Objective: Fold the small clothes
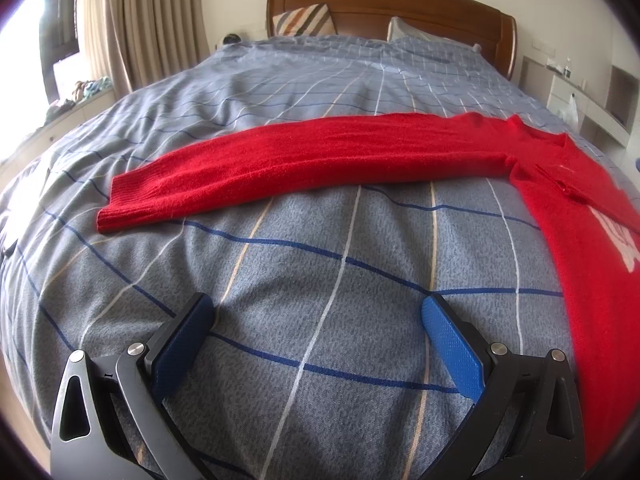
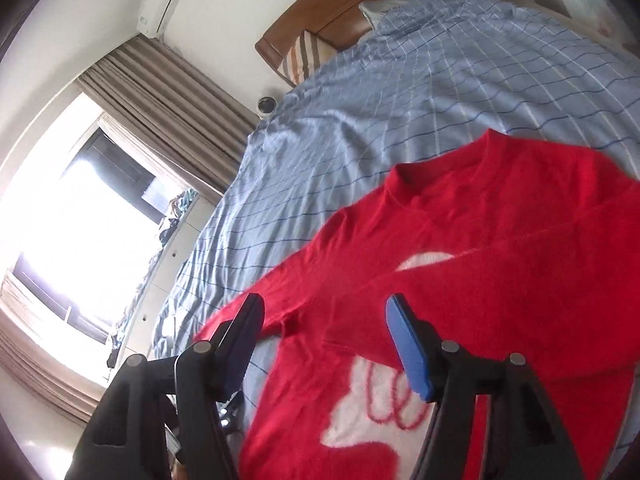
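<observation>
The left gripper (image 1: 316, 320) hovers over bare checked bedspread (image 1: 320, 248) with its jaws apart, holding nothing. The right gripper (image 2: 324, 324) (jaws likewise spread and empty) hangs above the red sweater (image 2: 460, 264), which lies flat across the bed, one sleeve (image 1: 280, 164) stretched toward the bed's window-side edge.

Daylight from window (image 2: 76, 236) at left, blown out to white glare in both views. Bed cover (image 1: 320, 248) evenly lit; soft shadows under left gripper (image 1: 318, 312) fingers. Heavy fisheye bend, dark vignette at corners. Right wrist view: red sweater (image 2: 480, 264) motion-blurred; left wrist view sharp.
</observation>
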`<action>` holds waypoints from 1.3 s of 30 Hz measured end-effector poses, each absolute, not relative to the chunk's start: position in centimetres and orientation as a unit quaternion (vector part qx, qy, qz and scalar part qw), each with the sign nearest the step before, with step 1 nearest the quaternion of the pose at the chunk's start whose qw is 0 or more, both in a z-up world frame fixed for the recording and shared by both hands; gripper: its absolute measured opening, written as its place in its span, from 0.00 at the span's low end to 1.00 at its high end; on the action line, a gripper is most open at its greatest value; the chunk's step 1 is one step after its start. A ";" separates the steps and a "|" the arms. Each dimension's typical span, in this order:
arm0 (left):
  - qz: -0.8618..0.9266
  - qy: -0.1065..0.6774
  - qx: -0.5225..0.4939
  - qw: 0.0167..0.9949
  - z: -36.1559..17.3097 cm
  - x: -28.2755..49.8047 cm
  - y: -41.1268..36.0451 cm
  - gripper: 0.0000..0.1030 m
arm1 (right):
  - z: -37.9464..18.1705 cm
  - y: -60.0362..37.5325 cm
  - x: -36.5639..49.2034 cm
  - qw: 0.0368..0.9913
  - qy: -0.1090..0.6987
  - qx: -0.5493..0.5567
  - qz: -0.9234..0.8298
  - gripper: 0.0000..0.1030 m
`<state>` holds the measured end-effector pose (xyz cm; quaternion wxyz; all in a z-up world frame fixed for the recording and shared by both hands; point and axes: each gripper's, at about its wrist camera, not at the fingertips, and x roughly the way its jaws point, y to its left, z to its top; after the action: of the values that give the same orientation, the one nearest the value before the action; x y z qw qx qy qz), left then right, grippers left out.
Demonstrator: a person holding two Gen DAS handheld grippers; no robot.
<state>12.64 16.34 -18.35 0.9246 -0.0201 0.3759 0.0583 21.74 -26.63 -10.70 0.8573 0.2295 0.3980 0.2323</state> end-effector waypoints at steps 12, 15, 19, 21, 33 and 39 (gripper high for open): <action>0.063 0.366 -0.016 0.928 -18.5 12.6 16.1 1.00 | -15.6 -43.4 12.4 0.919 0.388 -0.015 -0.075 0.64; 0.065 0.361 -0.015 0.930 -18.6 12.3 15.9 1.00 | -17.4 -44.0 11.7 0.918 0.386 -0.018 -0.094 0.67; 0.067 0.355 -0.015 0.932 -18.7 12.1 15.8 1.00 | -17.8 -43.7 11.2 0.925 0.363 -0.027 -0.112 0.73; 0.068 0.354 -0.014 0.933 -18.8 12.1 15.8 1.00 | -17.9 -43.6 10.8 0.926 0.361 -0.019 -0.112 0.75; 0.068 0.353 -0.014 0.933 -18.8 12.1 15.9 1.00 | -18.2 -43.3 10.7 0.926 0.358 -0.019 -0.119 0.79; 0.068 0.353 -0.014 0.933 -18.9 12.1 15.9 1.00 | -18.3 -43.2 10.8 0.925 0.359 -0.023 -0.123 0.79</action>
<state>12.10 15.91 -18.86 0.9331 -0.0140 0.3527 0.0681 10.82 -43.15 -18.32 0.9249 -0.0226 0.3593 -0.1226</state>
